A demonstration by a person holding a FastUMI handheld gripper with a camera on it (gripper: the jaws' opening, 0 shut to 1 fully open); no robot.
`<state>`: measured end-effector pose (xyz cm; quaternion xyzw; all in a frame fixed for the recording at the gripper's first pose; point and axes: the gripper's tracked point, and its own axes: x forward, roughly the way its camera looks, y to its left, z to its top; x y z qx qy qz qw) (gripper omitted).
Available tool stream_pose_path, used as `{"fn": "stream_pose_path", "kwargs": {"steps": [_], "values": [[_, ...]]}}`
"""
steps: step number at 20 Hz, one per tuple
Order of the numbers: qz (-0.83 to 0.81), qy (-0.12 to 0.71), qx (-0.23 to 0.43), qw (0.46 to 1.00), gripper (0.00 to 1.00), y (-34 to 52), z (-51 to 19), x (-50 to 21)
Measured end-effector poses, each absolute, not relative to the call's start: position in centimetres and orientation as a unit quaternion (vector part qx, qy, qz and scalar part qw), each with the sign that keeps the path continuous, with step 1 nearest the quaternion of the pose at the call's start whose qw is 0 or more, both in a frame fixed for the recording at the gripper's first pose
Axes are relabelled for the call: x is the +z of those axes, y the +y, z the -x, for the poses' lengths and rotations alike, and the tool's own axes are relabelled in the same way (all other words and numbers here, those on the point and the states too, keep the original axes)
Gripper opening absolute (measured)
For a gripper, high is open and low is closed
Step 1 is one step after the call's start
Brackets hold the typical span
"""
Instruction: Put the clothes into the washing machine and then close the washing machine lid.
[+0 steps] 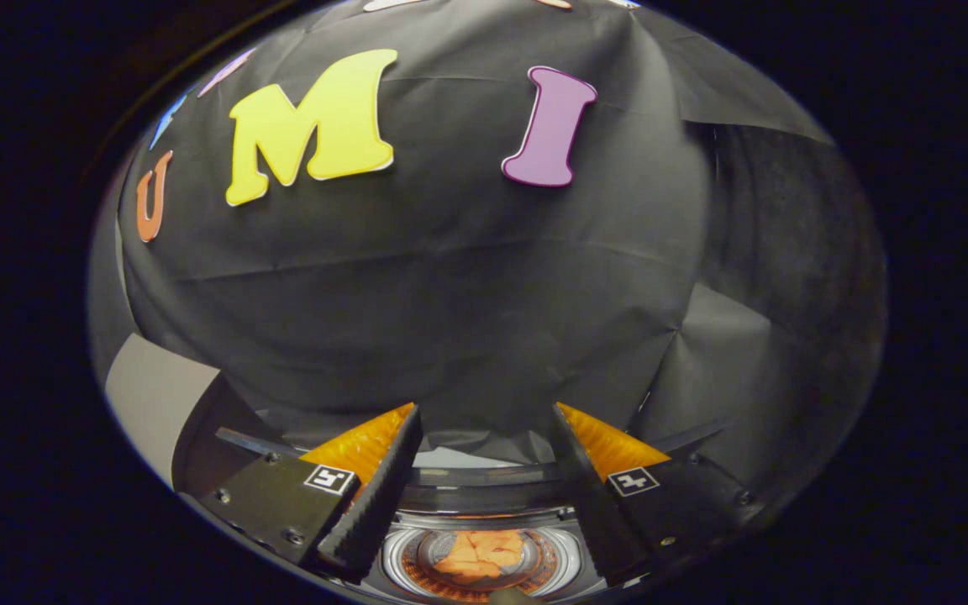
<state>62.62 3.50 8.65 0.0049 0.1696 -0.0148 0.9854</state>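
My gripper is open, with nothing between its two fingers. It hovers above the washing machine, whose round drum opening shows low between the fingers. Orange clothing lies crumpled at the bottom of the drum, well below the fingertips. The machine's lid, a pale grey panel, stands raised beyond the left finger.
The booth's black cloth wall hangs close behind the washing machine, beyond the fingertips. The machine's dark rim curves across between the fingers, just past the drum opening.
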Motion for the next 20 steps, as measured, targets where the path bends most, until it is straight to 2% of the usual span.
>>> {"fn": "stream_pose_path", "kwargs": {"steps": [13, 20], "values": [[-0.001, 0.158, -0.014, 0.987, 0.95, 3.3, -55.9, 6.0], [0.002, 0.172, -0.016, 0.985, 0.95, 3.1, -50.8, 1.9]]}}
